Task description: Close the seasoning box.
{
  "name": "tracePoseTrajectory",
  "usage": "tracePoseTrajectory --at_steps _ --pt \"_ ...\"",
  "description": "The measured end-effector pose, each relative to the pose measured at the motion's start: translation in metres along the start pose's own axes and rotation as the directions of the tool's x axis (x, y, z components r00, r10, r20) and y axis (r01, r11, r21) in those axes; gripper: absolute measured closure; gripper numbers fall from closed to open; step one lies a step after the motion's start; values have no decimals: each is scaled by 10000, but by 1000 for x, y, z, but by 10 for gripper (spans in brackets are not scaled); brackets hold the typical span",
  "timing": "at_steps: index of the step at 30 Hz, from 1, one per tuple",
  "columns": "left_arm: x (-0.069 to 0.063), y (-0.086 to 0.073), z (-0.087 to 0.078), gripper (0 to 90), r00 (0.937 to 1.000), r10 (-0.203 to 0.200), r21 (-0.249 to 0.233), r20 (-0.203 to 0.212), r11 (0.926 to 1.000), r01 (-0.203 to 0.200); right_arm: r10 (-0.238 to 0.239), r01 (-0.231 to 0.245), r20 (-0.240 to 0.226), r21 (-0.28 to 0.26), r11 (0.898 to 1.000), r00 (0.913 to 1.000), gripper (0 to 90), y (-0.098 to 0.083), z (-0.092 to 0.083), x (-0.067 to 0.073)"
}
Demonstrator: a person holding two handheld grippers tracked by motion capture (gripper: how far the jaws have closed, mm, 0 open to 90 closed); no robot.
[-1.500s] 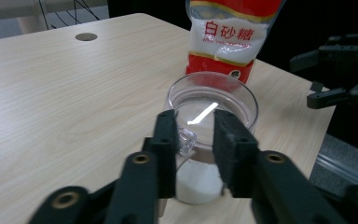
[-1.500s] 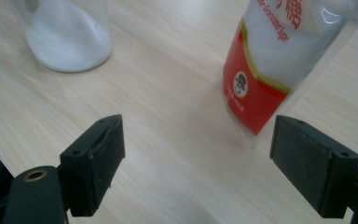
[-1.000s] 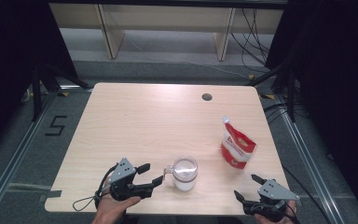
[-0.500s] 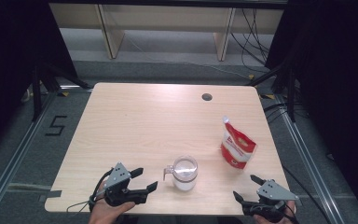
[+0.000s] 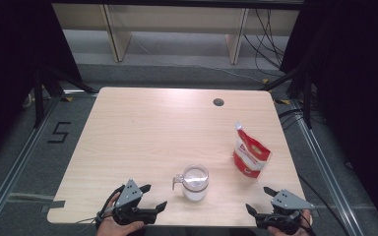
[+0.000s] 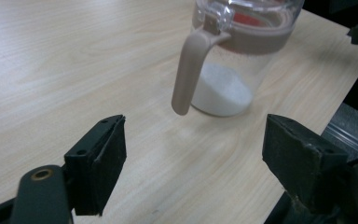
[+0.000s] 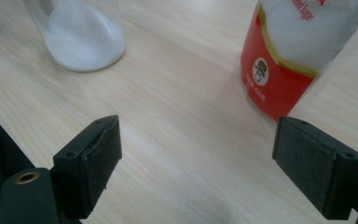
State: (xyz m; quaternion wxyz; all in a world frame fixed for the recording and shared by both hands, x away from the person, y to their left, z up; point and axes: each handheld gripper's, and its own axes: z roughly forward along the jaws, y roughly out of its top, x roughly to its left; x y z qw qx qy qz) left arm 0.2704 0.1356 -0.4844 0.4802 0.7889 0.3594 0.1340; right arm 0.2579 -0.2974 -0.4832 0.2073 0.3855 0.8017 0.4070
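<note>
A clear jug with a beige handle and a little white powder in it stands near the table's front edge, also seen close up. To its right stands a red and white pouch. My left gripper lies left of the jug, short of the handle. Its jaws have just been opening and stand wide with nothing between them. My right gripper rests at the front right, open and empty, below the pouch.
The wooden table has a round cable hole at the back right. Both hands sit at its front edge. Shelving and cables lie beyond the table, and a "5" mark is on the floor at left.
My left gripper has drawn back from the jug's handle toward the front edge and lower, with its jaws spread wider. The right gripper, jug and pouch have not moved.
</note>
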Motion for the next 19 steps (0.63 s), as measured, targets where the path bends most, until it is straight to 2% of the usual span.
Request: tracePoseTrajectory --at_steps 1,2,3,4,5,6,8,10,11,12,14,16,17,18,19 --pt "0 -1 1 209 10000 49 -44 84 10000 -48 -81 81 24 -24 10000 10000 161 0 1 -1" --pt "-1 -2 1 207 9999 -114 0 89 9999 114 -162 162 33 -60 9998 9999 161 -1 1 -1" --pt "-1 -2 1 207 10000 -45 52 -2 10000 45 -18 19 -117 71 10000 9999 161 -1 2 -1" --pt "-1 -3 2 207 9999 -113 47 14 9999 112 -103 104 -111 85 9999 9999 161 -1 3 -1" --pt "1 -3 2 207 10000 75 49 40 10000 -75 -223 225 -138 115 9997 9997 161 -1 3 -1" --pt "-1 -4 3 207 9997 -262 -64 24 9996 262 -245 247 -152 148 9996 9996 162 -2 4 -1" --pt "0 -5 3 207 9996 -255 24 -117 9997 255 -243 245 -112 180 9995 9996 161 -2 4 1" --pt "0 -6 4 207 9990 -447 -47 -43 9990 447 -262 267 -254 178 9995 9993 161 -2 6 1" --pt "0 -6 4 207 9993 -377 57 -45 9993 377 -284 289 -280 173 9994 9992 161 -2 6 1" --pt "1 -6 4 207 9996 -268 87 -95 9996 269 -279 281 -112 191 9994 9995 161 -2 5 1" --pt "1 -7 6 207 9992 -393 32 -20 9992 393 -53 55 -88 266 9996 9999 161 -2 5 3" --pt "1 -7 6 207 9990 -441 25 -46 9990 441 -21 24 -93 282 9996 10000 160 -3 5 3" --pt "1 -7 6 207 9992 -389 107 -79 9992 390 -280 280 -5 130 9995 9996 161 -2 6 2" --pt "2 -7 5 207 9992 -378 133 -145 9992 380 -41 44 -123 266 9996 9999 161 -3 5 3" --pt "2 -8 7 207 9990 -441 42 -77 9990 442 -71 75 -130 309 9995 9999 161 -3 5 3"
